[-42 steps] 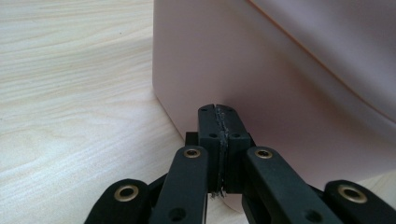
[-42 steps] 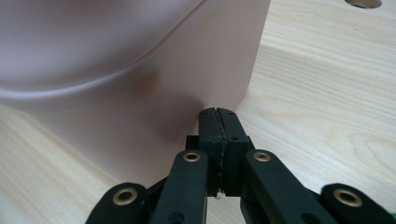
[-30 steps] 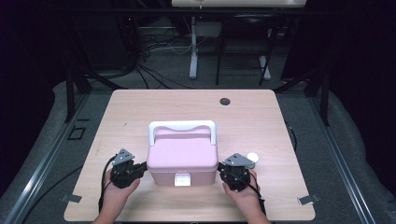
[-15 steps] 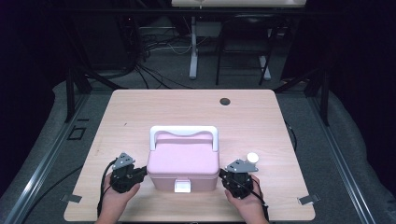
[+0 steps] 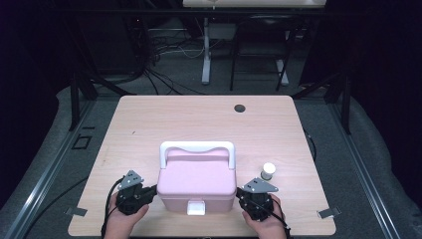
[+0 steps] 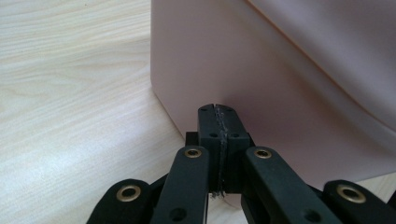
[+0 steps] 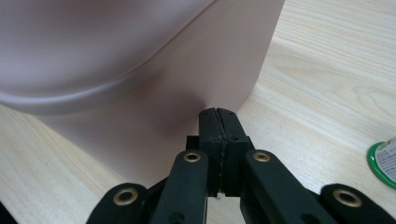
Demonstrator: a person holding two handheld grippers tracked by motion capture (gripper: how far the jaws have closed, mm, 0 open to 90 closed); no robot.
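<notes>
Two claws, both mine, and both have their jaws pressed flat together with nothing between them. My left gripper sits at the pink box's nine o'clock, tip against the lower part of its left wall; my right gripper sits at its three o'clock, tip against the right wall. In the left gripper view my closed tip meets the pink wall near its front corner, low down by the table. The right gripper view mirrors that: closed tip against the pink side.

The box rests near the front edge of the table, at about six o'clock of the tabletop, its white handle folded toward twelve and its white latch facing me. Its long axis runs nine to three, so it lies straight between my two tips, equally near each hand. I judge any coming move turns on that: squeezed from both ends, the box goes wherever both hands go together, and uneven pressure would swivel it.

A small white-capped jar stands just beyond my right gripper, at about one o'clock from it, apart from the box.
</notes>
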